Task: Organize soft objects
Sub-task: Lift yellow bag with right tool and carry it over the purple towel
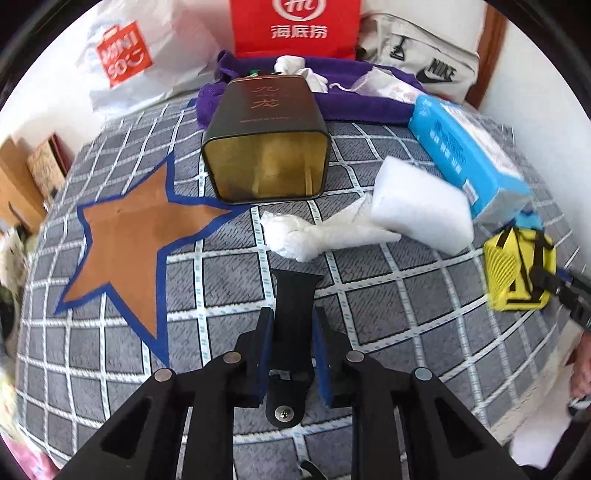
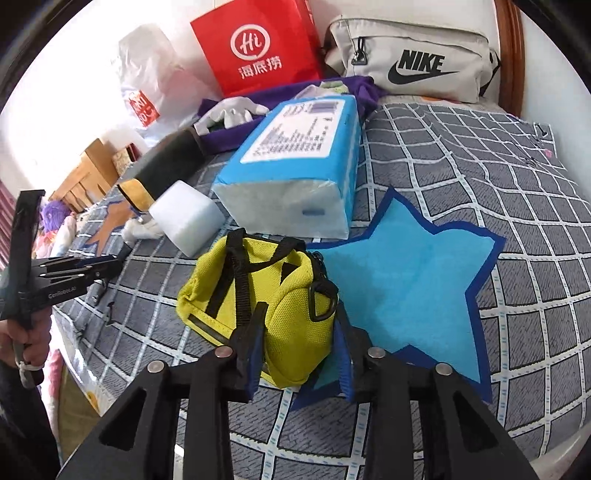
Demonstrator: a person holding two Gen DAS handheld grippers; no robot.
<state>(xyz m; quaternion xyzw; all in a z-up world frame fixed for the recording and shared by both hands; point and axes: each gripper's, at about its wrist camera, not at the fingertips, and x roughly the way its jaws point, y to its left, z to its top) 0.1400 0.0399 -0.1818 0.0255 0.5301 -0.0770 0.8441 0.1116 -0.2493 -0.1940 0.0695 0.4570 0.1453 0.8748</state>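
My right gripper (image 2: 301, 325) is shut on the small yellow pouch (image 2: 266, 295), its pads pressing both sides; the pouch rests on the bed beside the blue star patch (image 2: 406, 295). It also shows in the left wrist view (image 1: 517, 269). My left gripper (image 1: 293, 325) is nearly closed and empty, above the grey checked bedcover, short of a crumpled white cloth (image 1: 306, 236). A white foam block (image 1: 417, 199), a blue tissue pack (image 1: 469, 162) and an open dark tin (image 1: 266, 147) on its side lie beyond. The left gripper shows in the right view (image 2: 107, 266).
An orange star patch (image 1: 136, 243) lies left of the tin. A purple towel (image 1: 354, 103) with white cloths, a red paper bag (image 1: 295, 26), a white plastic bag (image 1: 125, 59) and a Nike pouch (image 2: 413, 59) stand at the back. The bed edge is at left.
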